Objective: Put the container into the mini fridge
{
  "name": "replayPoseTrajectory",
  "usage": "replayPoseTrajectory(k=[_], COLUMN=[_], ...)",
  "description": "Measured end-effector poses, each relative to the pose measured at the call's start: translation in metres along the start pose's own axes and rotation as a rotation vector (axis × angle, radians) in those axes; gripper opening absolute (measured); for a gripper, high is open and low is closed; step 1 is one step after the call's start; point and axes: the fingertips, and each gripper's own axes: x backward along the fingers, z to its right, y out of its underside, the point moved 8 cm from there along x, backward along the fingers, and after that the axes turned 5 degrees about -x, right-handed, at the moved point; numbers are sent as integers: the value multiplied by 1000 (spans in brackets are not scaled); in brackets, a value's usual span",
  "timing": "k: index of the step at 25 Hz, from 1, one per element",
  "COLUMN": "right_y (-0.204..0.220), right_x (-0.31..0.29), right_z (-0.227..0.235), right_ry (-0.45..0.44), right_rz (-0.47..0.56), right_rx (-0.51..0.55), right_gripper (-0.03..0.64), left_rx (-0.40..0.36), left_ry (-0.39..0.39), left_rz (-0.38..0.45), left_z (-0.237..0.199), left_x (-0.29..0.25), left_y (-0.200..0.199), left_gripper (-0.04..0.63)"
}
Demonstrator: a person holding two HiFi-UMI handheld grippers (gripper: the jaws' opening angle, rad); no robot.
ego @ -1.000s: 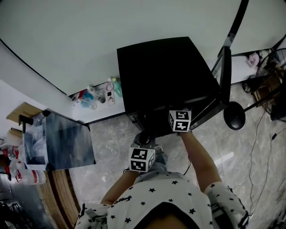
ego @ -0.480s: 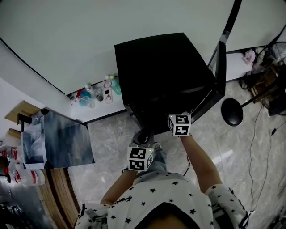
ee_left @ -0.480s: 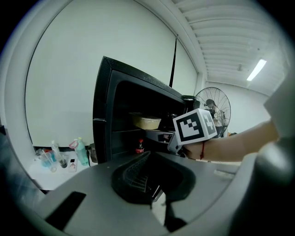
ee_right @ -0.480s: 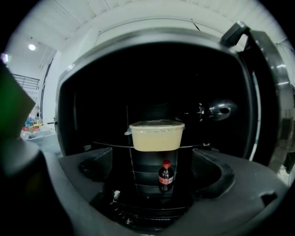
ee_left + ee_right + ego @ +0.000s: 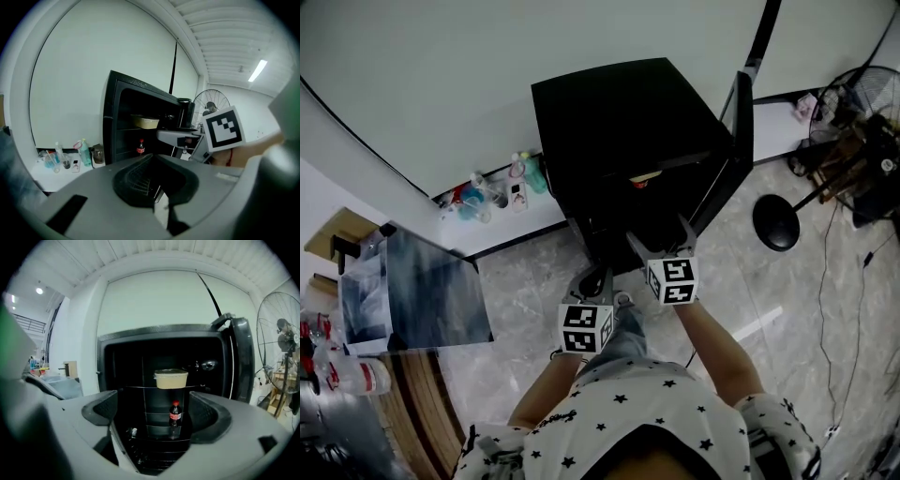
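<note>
Right gripper view looks straight into the open fridge (image 5: 122,371). The container (image 5: 171,378), a pale lidded tub, sits on the upper shelf about midway across. A cola bottle (image 5: 175,414) stands on a lower shelf just beneath it. The right gripper (image 5: 157,414) has its jaws spread wide with nothing between them. The tub lies farther off, inside the cabinet, apart from both pads. The door (image 5: 241,362) stands swung out at the right.

Head view agrees: the tub shows as a small pale patch (image 5: 644,176) at the front of the shelf. Both grippers are held on the near side of the opening, the right one (image 5: 661,242) a little farther in than the left gripper (image 5: 591,281). In the left gripper view the left jaws are pressed together on nothing, and that gripper (image 5: 157,185) faces the fridge from its left side. From there the tub (image 5: 146,123) and bottle (image 5: 140,146) are seen at an angle.

As I judge it, the placing itself is done, since the tub rests on the shelf with no gripper on it. What remains is to draw both grippers clear of the opening and, if the job includes it, to shut the door. For that the right gripper is the better placed. It would need to reach the door's outer face at the right and push its free edge leftward, keeping clear of the shelf front so the tub is not knocked
</note>
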Motion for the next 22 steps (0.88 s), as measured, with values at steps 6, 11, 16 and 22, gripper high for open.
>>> replayPoseTrajectory(k=[6, 11, 16, 22], right_y=[-4, -3, 6, 16], right_x=[54, 99, 142, 183], right_z=[-24, -41, -52, -65], right_ry=[16, 31, 45, 41], right_rz=[35, 42, 26, 7], right_rx=[8, -8, -30, -54], right_gripper=[217, 77, -5, -6], left_rx=[-21, -36, -45, -45], left_ry=[31, 53, 62, 69], left_rz=[8, 19, 37, 44], left_z=[17, 30, 44, 56], left_x=[21, 41, 63, 88], left_y=[8, 14, 19, 28], left_gripper=[12, 12, 12, 12])
